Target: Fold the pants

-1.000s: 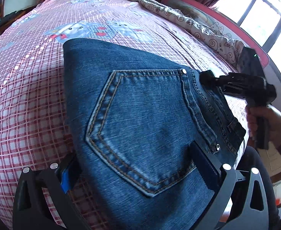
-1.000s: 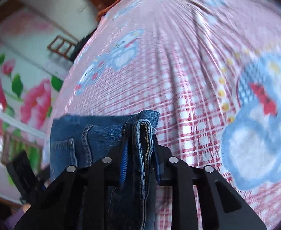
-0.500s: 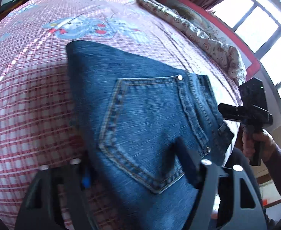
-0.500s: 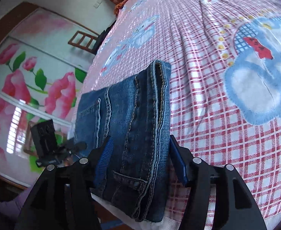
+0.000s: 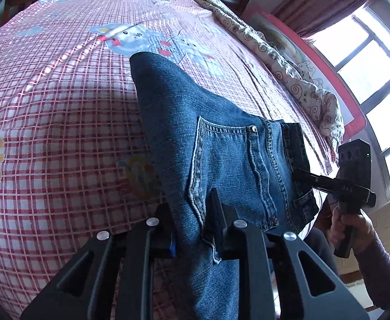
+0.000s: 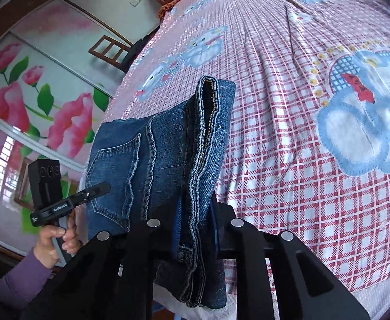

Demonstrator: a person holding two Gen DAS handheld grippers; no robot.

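The folded blue jeans [image 5: 221,157] lie at the near edge of the bed, back pocket up. My left gripper [image 5: 192,221] is shut on the jeans' near edge by the pocket. My right gripper [image 6: 195,213] is shut on the stacked waistband edge of the jeans [image 6: 168,154]. Each gripper shows in the other's view: the right one [image 5: 301,174] at the jeans' right side, the left one [image 6: 103,186] at their left side by the pocket.
The bed has a pink checked sheet [image 5: 61,106] with bear prints. A rolled patterned blanket [image 5: 288,61] lies along its far right side by a window [image 5: 368,66]. A flowered wardrobe [image 6: 35,106] and wooden chair [image 6: 109,50] stand beyond the bed's left side.
Both grippers opened half a second ago and have now shut again on the jeans' edges. The jeans look narrower and bunched between the fingers.
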